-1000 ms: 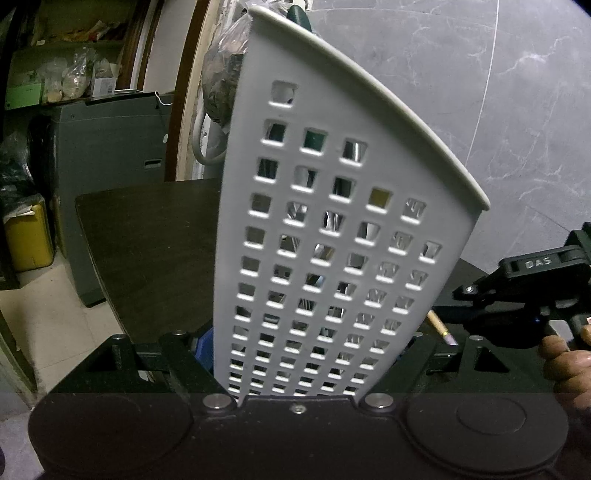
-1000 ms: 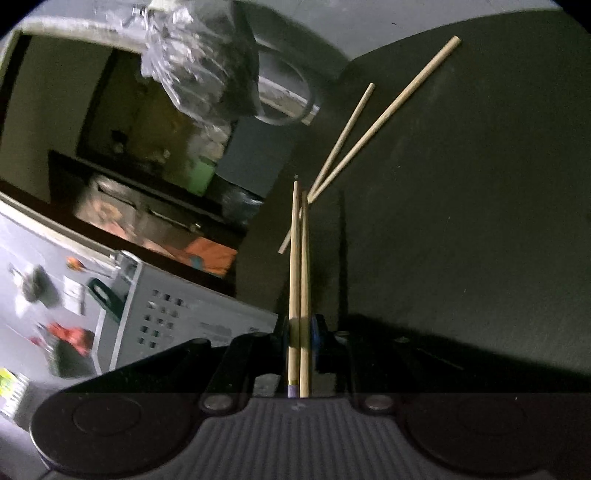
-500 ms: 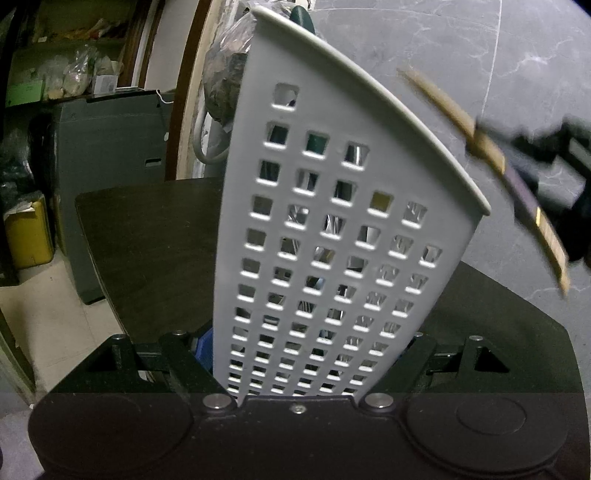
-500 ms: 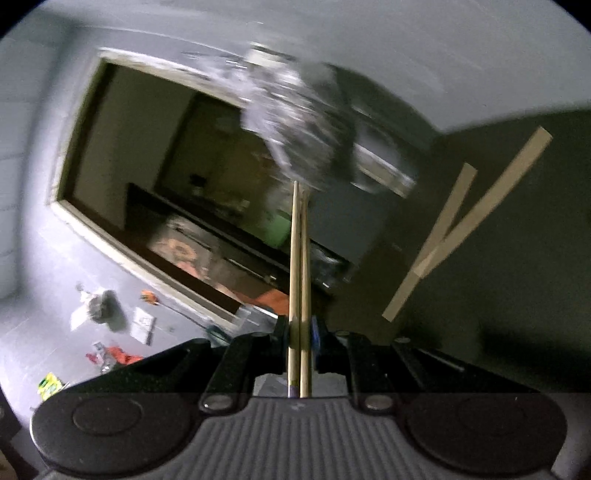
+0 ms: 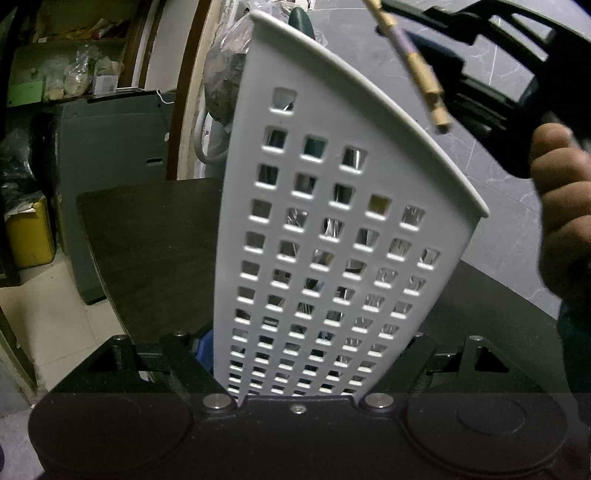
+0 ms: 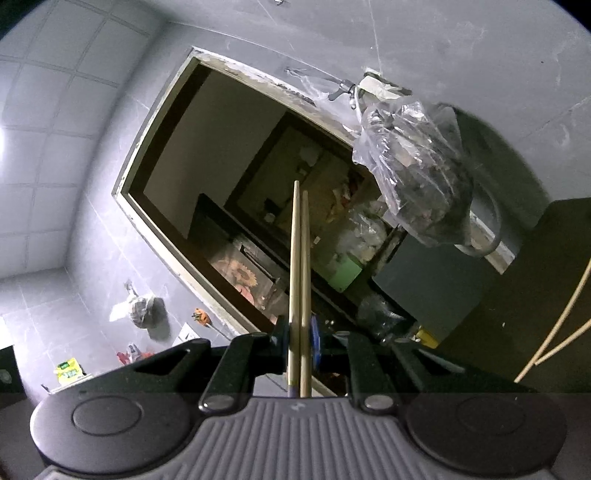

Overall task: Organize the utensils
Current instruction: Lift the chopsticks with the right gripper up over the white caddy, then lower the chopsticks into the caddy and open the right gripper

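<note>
My left gripper [image 5: 306, 354] is shut on the base of a white perforated utensil holder [image 5: 332, 229], which stands tilted on the dark table [image 5: 155, 240]. Metal utensils show through its holes, and a green handle [image 5: 301, 18] pokes out at the top. My right gripper [image 6: 299, 343] is shut on two wooden chopsticks [image 6: 298, 266] that point up toward the wall. In the left wrist view the butt ends of these chopsticks [image 5: 417, 70] hang above the holder's right rim, with a hand [image 5: 561, 206] behind them. Two more chopsticks [image 6: 565, 325] lie crossed on the table.
A clear plastic bag [image 6: 413, 177] hangs from a tap on the grey wall beside a dark doorway [image 6: 229, 192]. A grey appliance [image 5: 110, 166] and a yellow container [image 5: 29, 236] stand on the tiled floor left of the table.
My right gripper has risen from table level to above the holder's rim with the two chopsticks and tipped upward. The left gripper and the holder have stayed still.
</note>
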Motion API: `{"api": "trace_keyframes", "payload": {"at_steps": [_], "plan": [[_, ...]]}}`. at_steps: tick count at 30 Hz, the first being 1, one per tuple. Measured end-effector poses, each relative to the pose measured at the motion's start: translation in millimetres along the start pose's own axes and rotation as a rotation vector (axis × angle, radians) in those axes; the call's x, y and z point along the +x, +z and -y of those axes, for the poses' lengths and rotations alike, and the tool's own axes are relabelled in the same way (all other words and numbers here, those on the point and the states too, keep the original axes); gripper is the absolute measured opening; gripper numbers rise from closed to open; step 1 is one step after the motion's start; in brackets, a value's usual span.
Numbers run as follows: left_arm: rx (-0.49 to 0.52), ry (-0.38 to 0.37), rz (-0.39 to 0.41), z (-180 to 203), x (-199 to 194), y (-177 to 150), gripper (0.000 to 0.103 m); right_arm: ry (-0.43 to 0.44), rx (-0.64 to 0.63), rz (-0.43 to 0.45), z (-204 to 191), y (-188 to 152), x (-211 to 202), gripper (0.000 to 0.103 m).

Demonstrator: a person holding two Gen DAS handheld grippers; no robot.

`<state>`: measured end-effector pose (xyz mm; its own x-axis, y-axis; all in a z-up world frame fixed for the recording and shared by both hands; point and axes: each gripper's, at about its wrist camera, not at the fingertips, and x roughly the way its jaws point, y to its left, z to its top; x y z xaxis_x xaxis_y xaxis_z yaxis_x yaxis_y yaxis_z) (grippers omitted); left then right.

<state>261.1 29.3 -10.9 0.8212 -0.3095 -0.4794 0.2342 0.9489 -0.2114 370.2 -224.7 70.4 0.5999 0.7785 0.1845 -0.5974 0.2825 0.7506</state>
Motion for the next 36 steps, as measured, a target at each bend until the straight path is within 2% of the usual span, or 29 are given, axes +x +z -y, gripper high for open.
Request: {"api": "trace_keyframes", "payload": {"at_steps": [7, 13, 18, 27, 36], "plan": [[-0.001, 0.0, 0.001, 1, 0, -1, 0.081, -0.044, -0.1, 0.045, 0, -24, 2, 0.014], [-0.001, 0.001, 0.001, 1, 0, -1, 0.081, -0.095, -0.277, 0.067, -14, -45, -4, 0.014], [-0.001, 0.001, 0.001, 0, 0, -2, 0.081, -0.101, -0.355, 0.05, -24, -60, -7, 0.014], [0.0, 0.001, 0.001, 0, 0, -2, 0.081, -0.114, -0.408, 0.002, -30, -78, -13, 0.014], [0.0, 0.003, 0.001, 0, 0, -2, 0.081, -0.144, -0.409, -0.024, -29, -85, -23, 0.015]]}}
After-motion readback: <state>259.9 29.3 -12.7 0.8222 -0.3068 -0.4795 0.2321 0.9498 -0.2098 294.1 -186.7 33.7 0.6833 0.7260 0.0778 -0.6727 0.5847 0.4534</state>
